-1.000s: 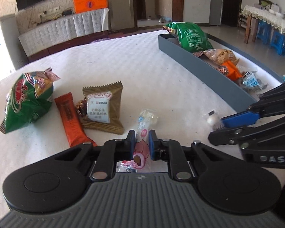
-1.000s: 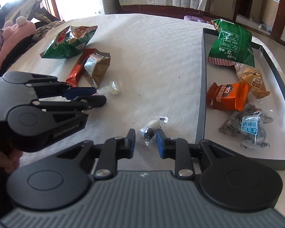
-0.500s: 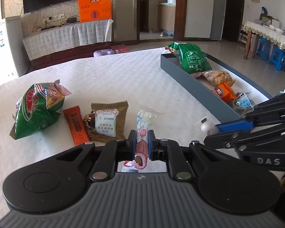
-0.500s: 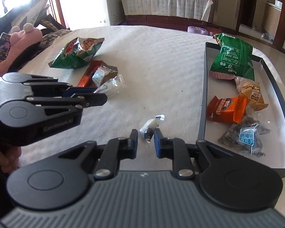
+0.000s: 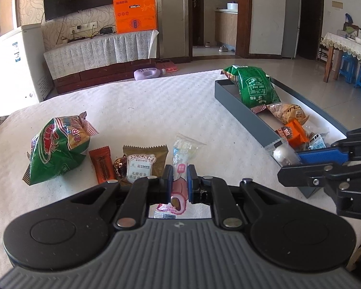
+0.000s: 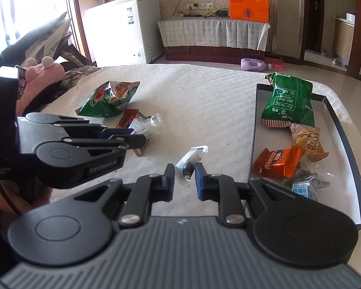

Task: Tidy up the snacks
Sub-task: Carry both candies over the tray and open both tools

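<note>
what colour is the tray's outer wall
Dark grey on the tray outer wall, with a white floor inside; it shows best in the left wrist view.

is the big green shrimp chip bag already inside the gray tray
No. The shrimp chip bag lies on the white tablecloth, far left of the gray tray, which holds a different green bag.

Bright window daylight from the left; sharp, fisheye-bent edges
</note>
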Demonstrator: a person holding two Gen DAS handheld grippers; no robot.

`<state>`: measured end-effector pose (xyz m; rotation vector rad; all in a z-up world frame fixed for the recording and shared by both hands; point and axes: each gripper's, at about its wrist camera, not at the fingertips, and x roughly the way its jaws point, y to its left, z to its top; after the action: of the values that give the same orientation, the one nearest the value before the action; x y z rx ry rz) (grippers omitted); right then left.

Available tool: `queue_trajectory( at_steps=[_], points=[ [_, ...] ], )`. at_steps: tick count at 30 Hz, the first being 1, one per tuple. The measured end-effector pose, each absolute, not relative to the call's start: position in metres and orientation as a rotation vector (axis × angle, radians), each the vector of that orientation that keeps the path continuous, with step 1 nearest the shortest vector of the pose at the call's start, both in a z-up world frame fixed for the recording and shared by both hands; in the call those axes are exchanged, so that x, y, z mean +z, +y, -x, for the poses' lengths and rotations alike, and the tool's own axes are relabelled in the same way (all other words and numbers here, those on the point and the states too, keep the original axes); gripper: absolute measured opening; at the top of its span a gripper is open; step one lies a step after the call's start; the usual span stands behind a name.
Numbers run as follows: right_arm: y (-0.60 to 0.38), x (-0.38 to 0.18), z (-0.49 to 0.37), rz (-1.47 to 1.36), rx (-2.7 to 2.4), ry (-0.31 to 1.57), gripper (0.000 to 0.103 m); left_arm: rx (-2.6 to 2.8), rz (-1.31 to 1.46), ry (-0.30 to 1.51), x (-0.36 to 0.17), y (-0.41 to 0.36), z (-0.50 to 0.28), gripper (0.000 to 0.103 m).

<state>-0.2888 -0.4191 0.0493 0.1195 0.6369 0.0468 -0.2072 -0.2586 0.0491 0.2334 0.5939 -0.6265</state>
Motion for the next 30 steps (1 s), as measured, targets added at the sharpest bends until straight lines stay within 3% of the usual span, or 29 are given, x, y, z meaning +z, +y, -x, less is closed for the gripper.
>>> queue_trajectory(
  at_steps=[30],
  points=[
    [-0.478, 0.069, 0.32, -0.24, -0.102, 0.512, 0.021, -0.731, -0.194, 0.525, 0.07, -0.332, 0.217, 0.015]
  ],
)
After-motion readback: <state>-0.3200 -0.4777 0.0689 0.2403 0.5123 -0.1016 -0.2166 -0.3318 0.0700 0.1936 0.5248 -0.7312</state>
